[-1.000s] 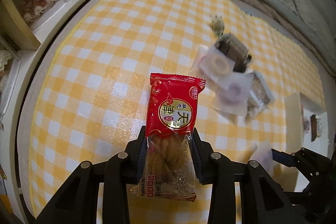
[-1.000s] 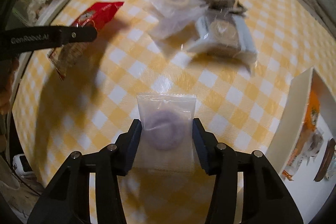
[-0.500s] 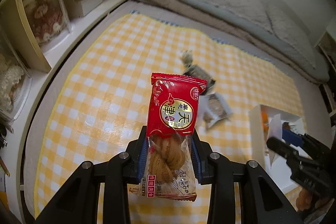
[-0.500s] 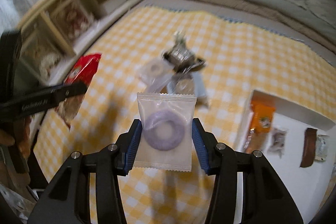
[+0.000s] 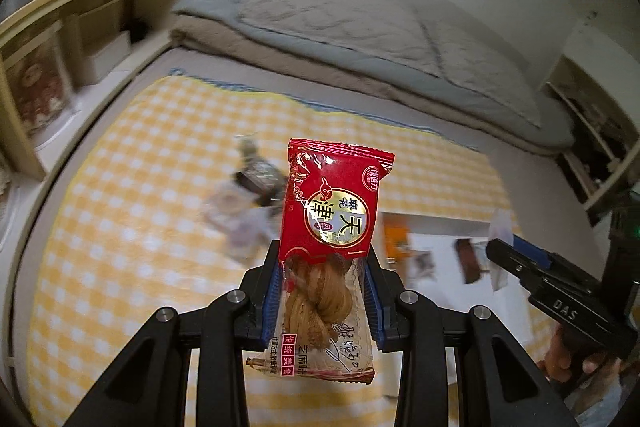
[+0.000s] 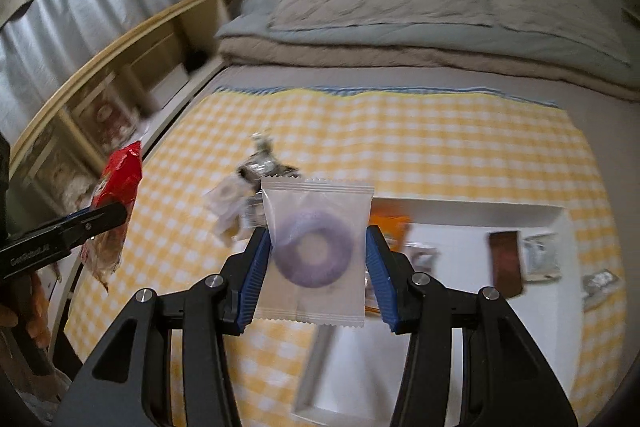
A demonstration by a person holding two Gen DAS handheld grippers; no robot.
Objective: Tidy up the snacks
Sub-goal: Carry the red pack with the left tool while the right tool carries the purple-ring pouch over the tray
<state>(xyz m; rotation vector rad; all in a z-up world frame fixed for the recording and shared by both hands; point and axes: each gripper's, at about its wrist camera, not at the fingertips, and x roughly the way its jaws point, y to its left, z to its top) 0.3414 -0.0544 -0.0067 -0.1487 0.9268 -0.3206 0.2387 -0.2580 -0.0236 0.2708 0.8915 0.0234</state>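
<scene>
My left gripper (image 5: 322,279) is shut on a red packet of twisted dough snack (image 5: 330,219), held upright above the yellow checked cloth (image 5: 140,187). My right gripper (image 6: 318,259) is shut on a clear packet with a purple ring (image 6: 316,247), held above the near left edge of the white box (image 6: 460,327). The red packet also shows at the left in the right wrist view (image 6: 118,183). The right gripper shows at the right in the left wrist view (image 5: 504,251), over the white box (image 5: 440,251).
A small pile of loose packets (image 6: 248,187) lies on the cloth left of the box. The box holds an orange packet (image 6: 390,227), a brown bar (image 6: 506,263) and several others. Folded bedding (image 6: 400,27) lies behind; wooden shelves (image 6: 100,99) run along the left.
Both grippers have risen from the cloth with their packets and swung right toward the white box. The view now takes in the bedding and the wall.
</scene>
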